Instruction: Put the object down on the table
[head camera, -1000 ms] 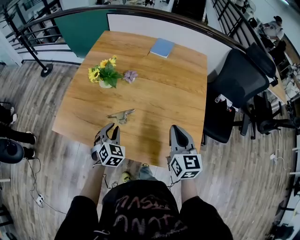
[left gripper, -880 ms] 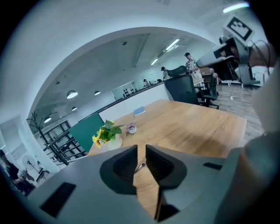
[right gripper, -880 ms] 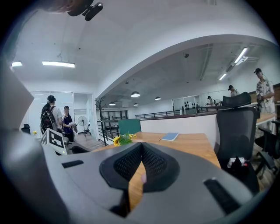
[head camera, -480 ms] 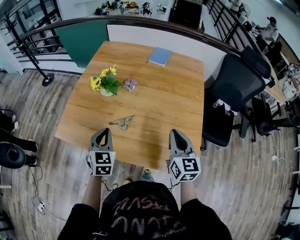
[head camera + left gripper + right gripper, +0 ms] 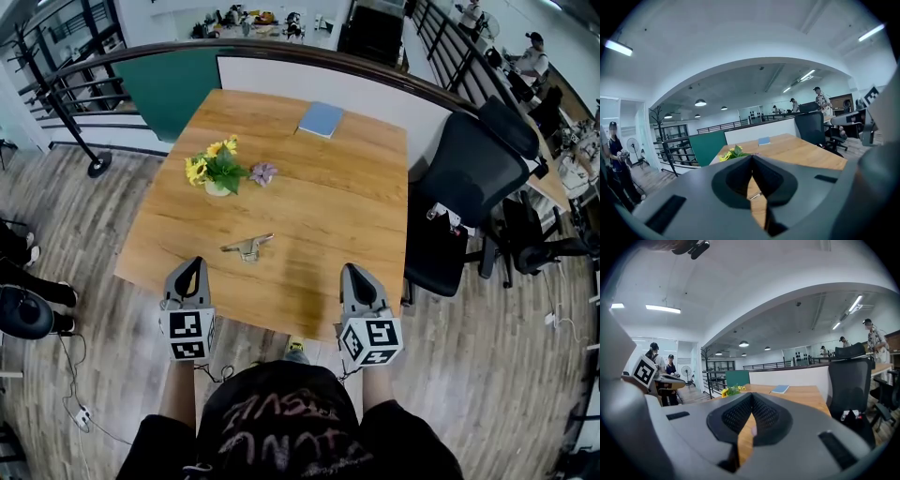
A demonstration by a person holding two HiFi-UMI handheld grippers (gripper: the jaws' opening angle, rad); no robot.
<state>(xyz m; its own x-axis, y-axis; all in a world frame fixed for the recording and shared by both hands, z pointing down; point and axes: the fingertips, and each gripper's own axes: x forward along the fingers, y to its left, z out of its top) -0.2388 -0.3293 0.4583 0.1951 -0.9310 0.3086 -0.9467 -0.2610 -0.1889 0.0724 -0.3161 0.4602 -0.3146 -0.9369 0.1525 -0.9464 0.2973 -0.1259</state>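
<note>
Your left gripper [image 5: 191,264] is clenched with its jaws pressed tip to tip. Its own view shows only a sliver of wood through the notch behind the tips, and nothing is caught between them. It sits over the near edge of the counter [image 5: 328,216], at about 7 o'clock from the counter's middle. Your right gripper [image 5: 354,270] is clenched too, jaws meeting at the tips and empty, over the near edge at about 5 o'clock.

The small grey object [image 5: 247,247] lies flat on the counter, free of both grippers. It is at about 1 o'clock from your left gripper, near it but not touching, and well apart from the right one at about 10 o'clock. I cannot tell what kind of object it is.

Farther out, at about 11 o'clock on the counter, stands a pot of yellow flowers [image 5: 216,169], with a purple flower [image 5: 263,172] just beside it at its 3 o'clock. A blue notebook [image 5: 322,119] lies near the far edge at 12 o'clock. A black office chair [image 5: 473,183] stands off the counter at 3 o'clock.
</note>
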